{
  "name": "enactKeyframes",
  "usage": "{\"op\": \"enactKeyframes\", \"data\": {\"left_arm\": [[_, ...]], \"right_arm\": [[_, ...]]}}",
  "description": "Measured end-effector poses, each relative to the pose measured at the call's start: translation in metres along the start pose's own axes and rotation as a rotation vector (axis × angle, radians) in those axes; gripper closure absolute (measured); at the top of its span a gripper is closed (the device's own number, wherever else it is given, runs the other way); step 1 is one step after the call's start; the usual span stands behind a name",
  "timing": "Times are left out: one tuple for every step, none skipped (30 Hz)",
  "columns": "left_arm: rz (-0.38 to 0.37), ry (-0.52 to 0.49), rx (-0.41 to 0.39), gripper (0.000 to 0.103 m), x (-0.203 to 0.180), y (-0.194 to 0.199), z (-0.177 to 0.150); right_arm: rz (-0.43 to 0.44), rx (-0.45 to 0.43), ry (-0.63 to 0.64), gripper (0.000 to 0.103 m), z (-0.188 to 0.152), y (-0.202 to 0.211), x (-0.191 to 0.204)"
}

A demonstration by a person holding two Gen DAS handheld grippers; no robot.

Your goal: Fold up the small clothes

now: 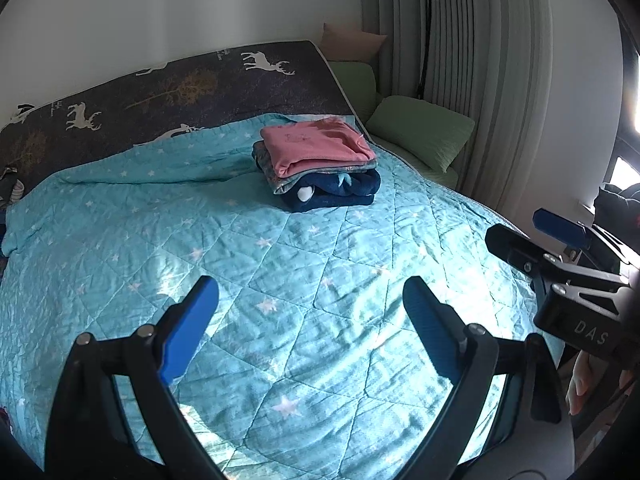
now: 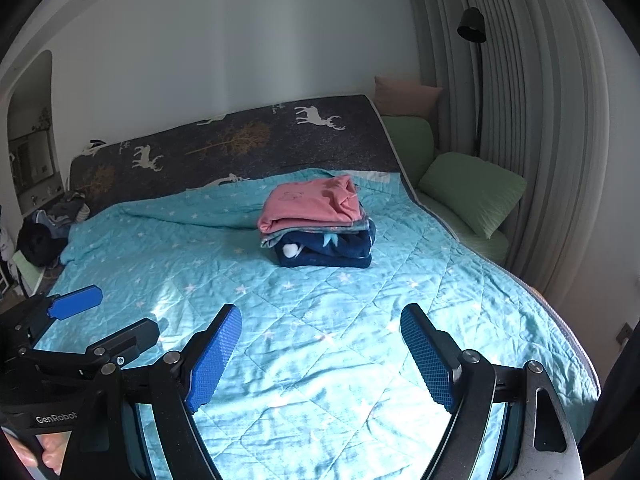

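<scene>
A folded stack of clothes [image 1: 316, 164] sits far on the bed [image 1: 280, 280]. Left gripper [image 1: 310, 320] and right gripper [image 2: 320, 348] hang spread wide, holding nothing. Folding looks mostly done; an unfolded heap [image 2: 48, 228] remains far left.

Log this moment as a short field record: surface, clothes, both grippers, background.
surface: bed with a turquoise star-print quilt
clothes: folded stack on the quilt toward the headboard; pink garment on top, navy garment at the bottom
unfolded clothes: dark heap at the bed's far left corner
left gripper: open, empty, above the quilt
right gripper: open, empty, above the quilt
headboard: dark cover with white deer
background: green pillow, black floor lamp, grey curtain
</scene>
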State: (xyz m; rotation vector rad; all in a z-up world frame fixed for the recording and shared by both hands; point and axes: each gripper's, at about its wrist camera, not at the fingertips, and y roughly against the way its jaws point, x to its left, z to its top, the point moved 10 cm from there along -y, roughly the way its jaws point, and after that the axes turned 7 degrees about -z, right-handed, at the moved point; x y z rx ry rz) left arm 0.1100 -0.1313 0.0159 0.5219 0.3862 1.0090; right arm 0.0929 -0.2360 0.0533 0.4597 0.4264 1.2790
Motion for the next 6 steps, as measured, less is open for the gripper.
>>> {"op": "enactKeyframes", "data": {"left_arm": [[0.001,-0.001,0.001,0.01,-0.0003,-0.0004,-0.0003],[0.003,-0.002,0.002,0.01,-0.0007,-0.0006,-0.0007],[0.004,-0.003,0.003,0.01,-0.0011,-0.0009,-0.001],[0.004,-0.004,0.004,0.01,-0.0013,-0.0013,-0.0011],[0.003,-0.004,0.006,0.01,-0.002,-0.0018,-0.0015],[0.004,-0.003,0.008,0.01,-0.0028,-0.002,-0.0019]], "right_arm": [[-0.001,0.003,0.0,0.019,-0.0005,-0.0007,-0.0004],[-0.003,0.003,0.001,0.019,-0.0008,-0.0009,-0.0013],[-0.006,0.002,0.002,0.019,-0.001,-0.0007,-0.0019],[-0.009,0.0,0.004,0.019,-0.0008,-0.0005,-0.0024],[-0.011,-0.002,0.007,0.019,-0.0003,-0.0003,-0.0027],[-0.012,-0.004,0.008,0.019,-0.0002,0.0,-0.0029]]}}
